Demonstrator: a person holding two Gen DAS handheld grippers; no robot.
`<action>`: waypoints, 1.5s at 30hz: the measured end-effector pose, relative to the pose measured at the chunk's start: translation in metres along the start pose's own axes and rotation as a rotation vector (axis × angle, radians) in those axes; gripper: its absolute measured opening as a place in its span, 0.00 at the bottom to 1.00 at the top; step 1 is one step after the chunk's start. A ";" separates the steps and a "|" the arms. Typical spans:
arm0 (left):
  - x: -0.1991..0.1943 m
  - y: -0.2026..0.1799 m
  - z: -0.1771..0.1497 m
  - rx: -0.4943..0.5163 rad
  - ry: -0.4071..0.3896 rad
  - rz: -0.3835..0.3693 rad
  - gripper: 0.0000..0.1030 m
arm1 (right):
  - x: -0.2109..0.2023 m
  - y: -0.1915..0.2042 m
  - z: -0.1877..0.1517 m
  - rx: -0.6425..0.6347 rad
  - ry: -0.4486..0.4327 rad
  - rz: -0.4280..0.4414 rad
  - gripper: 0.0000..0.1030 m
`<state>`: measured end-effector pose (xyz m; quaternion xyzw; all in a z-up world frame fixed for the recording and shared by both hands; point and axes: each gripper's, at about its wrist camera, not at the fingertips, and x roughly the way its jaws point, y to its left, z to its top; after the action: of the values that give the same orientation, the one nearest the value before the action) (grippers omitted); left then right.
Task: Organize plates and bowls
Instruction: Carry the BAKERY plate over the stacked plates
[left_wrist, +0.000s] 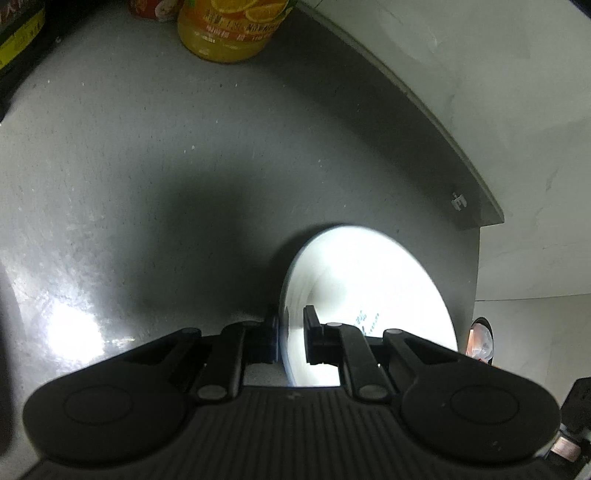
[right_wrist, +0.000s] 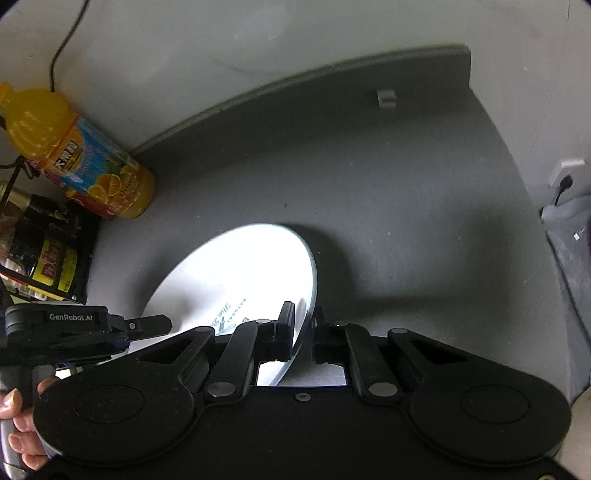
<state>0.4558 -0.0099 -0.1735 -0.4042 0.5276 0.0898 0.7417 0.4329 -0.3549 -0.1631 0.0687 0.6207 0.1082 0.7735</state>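
A white plate (left_wrist: 369, 295) with dark print on its face is held over the grey tabletop (left_wrist: 147, 184), tilted, casting a shadow. In the left wrist view my left gripper (left_wrist: 291, 332) is shut on the plate's left rim, one pad on each side. In the right wrist view the same plate (right_wrist: 240, 273) has its right rim pinched by my right gripper (right_wrist: 303, 325), which is shut on it. The left gripper (right_wrist: 155, 325) shows there at the plate's lower left edge, with a person's hand (right_wrist: 18, 424) on its handle.
An orange juice bottle (right_wrist: 81, 155) and a dark food packet (right_wrist: 48, 258) stand at the table's left; the bottle (left_wrist: 229, 29) is also at the top of the left wrist view. A white wall (right_wrist: 258, 55) runs behind the table edge, with a socket (right_wrist: 565, 177) on the right.
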 end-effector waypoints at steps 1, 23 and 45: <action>-0.003 0.000 0.000 0.001 0.000 -0.007 0.11 | -0.004 0.001 0.000 -0.002 -0.009 0.002 0.08; -0.100 0.015 0.002 0.086 -0.065 -0.096 0.11 | -0.057 0.081 -0.024 0.004 -0.149 0.001 0.08; -0.173 0.134 -0.008 0.041 -0.088 -0.083 0.10 | -0.033 0.181 -0.089 -0.001 -0.113 0.061 0.08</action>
<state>0.3015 0.1235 -0.0939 -0.4060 0.4791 0.0660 0.7754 0.3245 -0.1909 -0.1082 0.0929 0.5738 0.1280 0.8036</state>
